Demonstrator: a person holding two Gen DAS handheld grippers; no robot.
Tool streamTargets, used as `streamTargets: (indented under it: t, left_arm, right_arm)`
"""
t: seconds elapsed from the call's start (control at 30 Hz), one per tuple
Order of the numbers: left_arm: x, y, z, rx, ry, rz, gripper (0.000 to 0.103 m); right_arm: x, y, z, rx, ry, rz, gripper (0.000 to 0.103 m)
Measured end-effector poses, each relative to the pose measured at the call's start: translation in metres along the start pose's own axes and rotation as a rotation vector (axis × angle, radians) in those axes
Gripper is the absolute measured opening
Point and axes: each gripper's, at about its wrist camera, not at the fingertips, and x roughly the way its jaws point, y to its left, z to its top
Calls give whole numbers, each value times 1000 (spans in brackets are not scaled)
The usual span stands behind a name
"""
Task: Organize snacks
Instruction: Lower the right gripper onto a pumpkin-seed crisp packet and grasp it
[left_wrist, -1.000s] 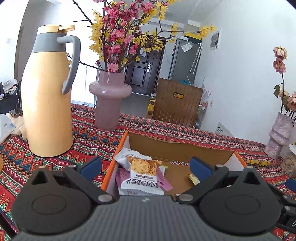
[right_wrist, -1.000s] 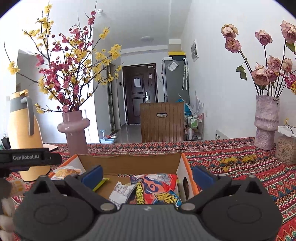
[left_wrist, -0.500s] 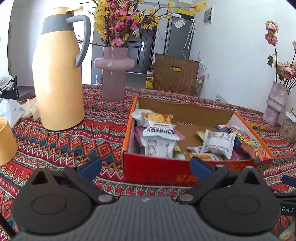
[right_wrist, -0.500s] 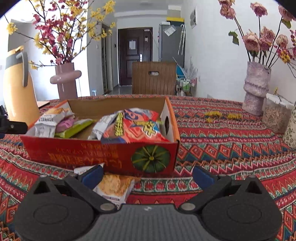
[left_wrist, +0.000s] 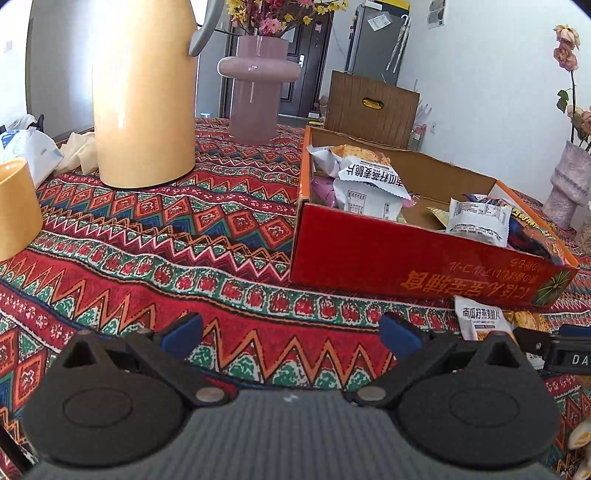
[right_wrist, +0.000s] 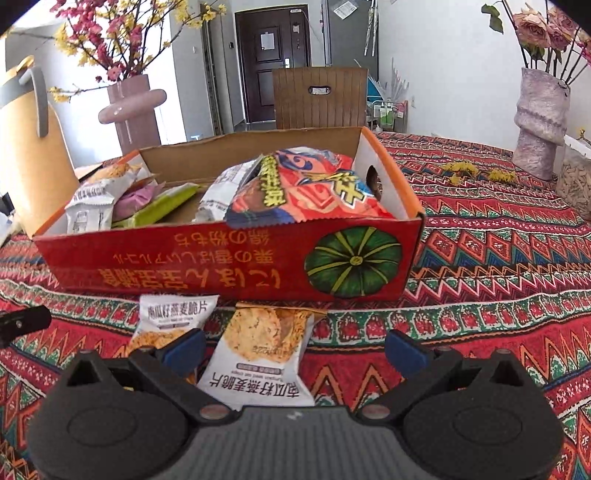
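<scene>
The red snack box (right_wrist: 229, 258) is sitting on the bench (right_wrist: 480, 236), occupying the centre of the right wrist view and the right half of the left wrist view. Its long axis is running left to right across the frame, and its open top is facing up, so packets can be dropped in from above. Several packets are already lying inside, including a large red chip bag (right_wrist: 306, 192) leaning against the right end wall.

Two oat-crisp packets are lying flat on the cloth, outside the box and just in front of its near wall. The nearer packet (right_wrist: 262, 354) is lying with its long axis pointing away from the camera, toward the box, its printed end nearest the lens. The second packet (right_wrist: 173, 317) is lying just to its left, apparently upright to the viewer.

The right tongs (right_wrist: 295, 350) are spread wide, straddling the nearer packet; this alignment appears to be preparing a pinch across its short width. The left tongs (left_wrist: 291, 332) are also spread, empty, hovering over bare cloth at lower centre, well clear of the box
</scene>
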Motion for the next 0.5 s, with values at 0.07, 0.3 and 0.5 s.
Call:
streamTargets:
  t: [0.07,0.3,0.5]
  left_arm:
    - [1,1,0,-4,6,-5,103]
    - [6,-1,-2,0,31,-6,103]
    - [7,-2,-3,8,36,2,103]
  right_arm:
    - [2,3,-2,-11,8,-11,97]
    - [-5,4,-3,-16,-31,-4,49]
    - [-12,-2,-7,-6,-60,1,41]
